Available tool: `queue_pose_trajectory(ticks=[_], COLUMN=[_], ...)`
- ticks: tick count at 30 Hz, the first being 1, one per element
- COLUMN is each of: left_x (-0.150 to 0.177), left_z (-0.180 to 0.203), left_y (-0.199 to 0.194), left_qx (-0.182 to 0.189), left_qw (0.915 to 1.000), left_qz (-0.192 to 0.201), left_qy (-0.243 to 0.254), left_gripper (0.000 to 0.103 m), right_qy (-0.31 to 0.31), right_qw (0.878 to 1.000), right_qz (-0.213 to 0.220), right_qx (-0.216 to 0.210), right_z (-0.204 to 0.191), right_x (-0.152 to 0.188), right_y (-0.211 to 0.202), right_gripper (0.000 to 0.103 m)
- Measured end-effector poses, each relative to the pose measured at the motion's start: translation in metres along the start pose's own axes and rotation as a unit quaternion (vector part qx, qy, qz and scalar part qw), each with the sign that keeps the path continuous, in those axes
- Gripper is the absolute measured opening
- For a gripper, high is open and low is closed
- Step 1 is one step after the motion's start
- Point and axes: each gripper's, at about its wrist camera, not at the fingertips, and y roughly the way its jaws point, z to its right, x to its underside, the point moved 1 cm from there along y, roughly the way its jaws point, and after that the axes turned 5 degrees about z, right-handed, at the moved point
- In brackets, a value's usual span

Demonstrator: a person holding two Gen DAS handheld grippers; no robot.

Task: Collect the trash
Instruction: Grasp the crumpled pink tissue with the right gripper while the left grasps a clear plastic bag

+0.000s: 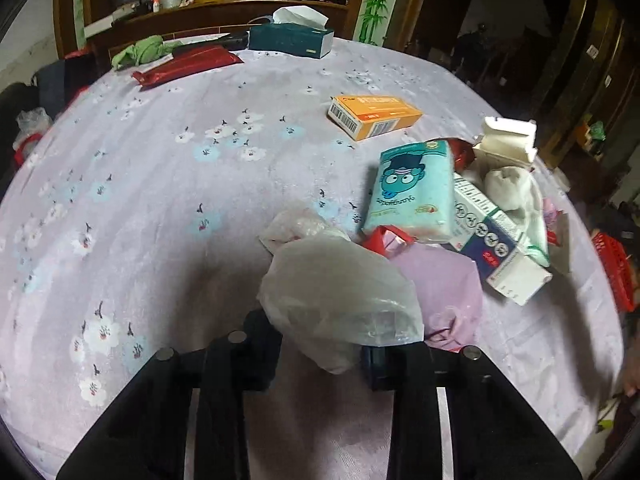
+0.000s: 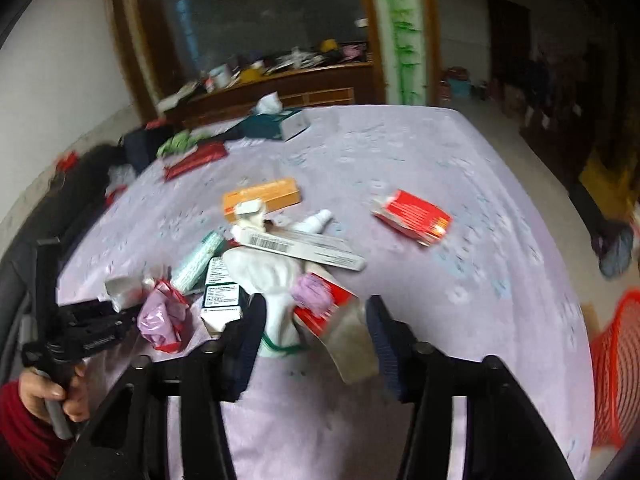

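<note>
In the left wrist view a crumpled clear plastic bag (image 1: 340, 300) lies between the fingers of my left gripper (image 1: 320, 352), which stands open and low over the lilac floral cloth (image 1: 160, 200). Right of the bag is a trash pile: a pink bag (image 1: 440, 284), a teal tissue pack (image 1: 412, 192), a white and blue box (image 1: 496, 240) and an orange box (image 1: 374, 116). The right wrist view is blurred. My right gripper (image 2: 316, 332) is open around a white wad (image 2: 276, 280) and a red and white carton (image 2: 324, 308). A red box (image 2: 412, 216) lies apart, to the right.
A red mesh basket (image 2: 616, 368) stands off the table's right edge. At the far side lie a dark tissue box (image 1: 290, 38), a red pouch (image 1: 188, 66) and a green cloth (image 1: 140, 52). A hand (image 2: 52, 396) in a red sleeve holds the left gripper. A cluttered wooden cabinet (image 1: 240, 0) stands behind.
</note>
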Motion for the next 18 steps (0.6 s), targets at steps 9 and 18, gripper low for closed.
queue_pose_trajectory(ticks=[9, 18], left_x=[0.005, 0.012], left_z=[-0.007, 0.011], left_y=[-0.033, -0.047], left_qx=[0.023, 0.035], left_qw=[0.9991, 0.9974], left_qz=[0.037, 0.060], left_qy=[-0.001, 0.018], left_gripper=[0.029, 0.029], right_qy=[-0.090, -0.076], right_qw=[0.995, 0.996], right_qz=[-0.041, -0.017], right_qx=[0.032, 0.038], right_z=[-0.018, -0.022], right_x=[0.000, 0.008], right_y=[0.047, 0.032], right_gripper=[0.027, 0.024])
